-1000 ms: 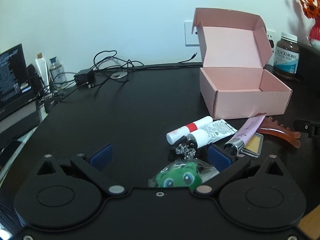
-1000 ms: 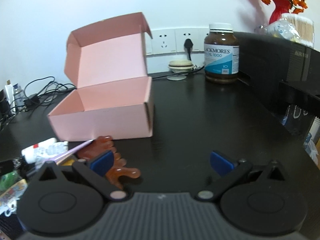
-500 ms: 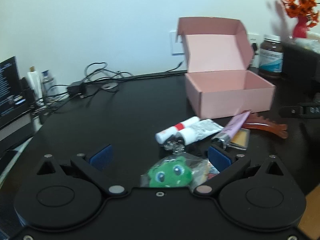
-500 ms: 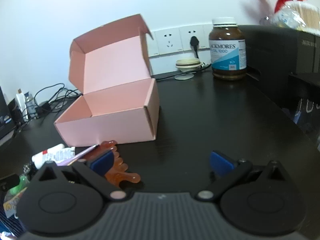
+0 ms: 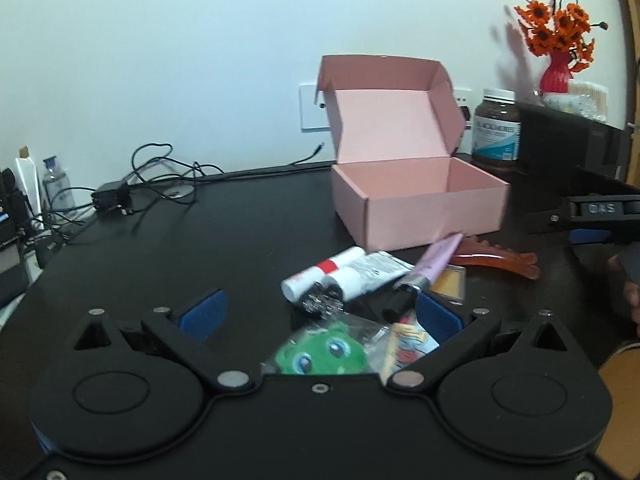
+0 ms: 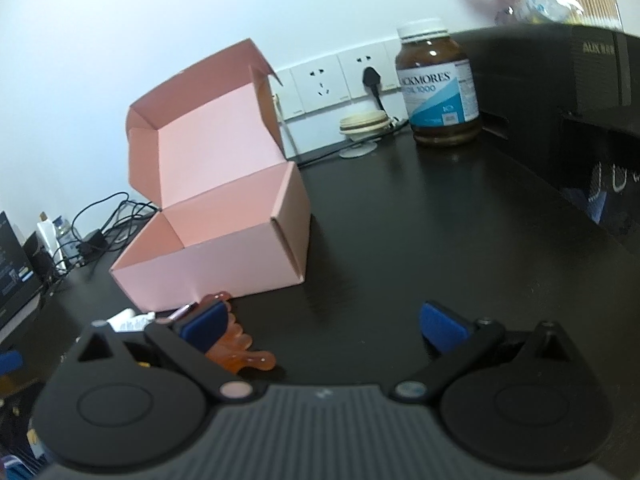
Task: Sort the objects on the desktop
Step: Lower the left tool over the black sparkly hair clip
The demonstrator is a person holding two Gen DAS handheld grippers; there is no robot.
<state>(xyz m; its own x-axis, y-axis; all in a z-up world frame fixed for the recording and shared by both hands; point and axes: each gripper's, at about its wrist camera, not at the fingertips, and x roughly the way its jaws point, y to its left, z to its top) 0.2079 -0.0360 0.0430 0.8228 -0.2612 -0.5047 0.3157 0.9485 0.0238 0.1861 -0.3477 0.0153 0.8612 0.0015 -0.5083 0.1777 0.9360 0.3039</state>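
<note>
Both grippers stand wide open, holding nothing. The left gripper (image 5: 318,314) hovers over a green plush (image 5: 322,354) in a clear bag, with 2 tubes (image 5: 348,276), a purple tube (image 5: 434,264) and an amber hair clip (image 5: 496,260) beyond it. The pink box (image 5: 416,204) sits open behind them. The right gripper (image 6: 322,324) is near the clip (image 6: 240,350).

Both claws have pulled back from the pink box (image 5: 416,204), the right claw (image 6: 324,320) tilting.
</note>
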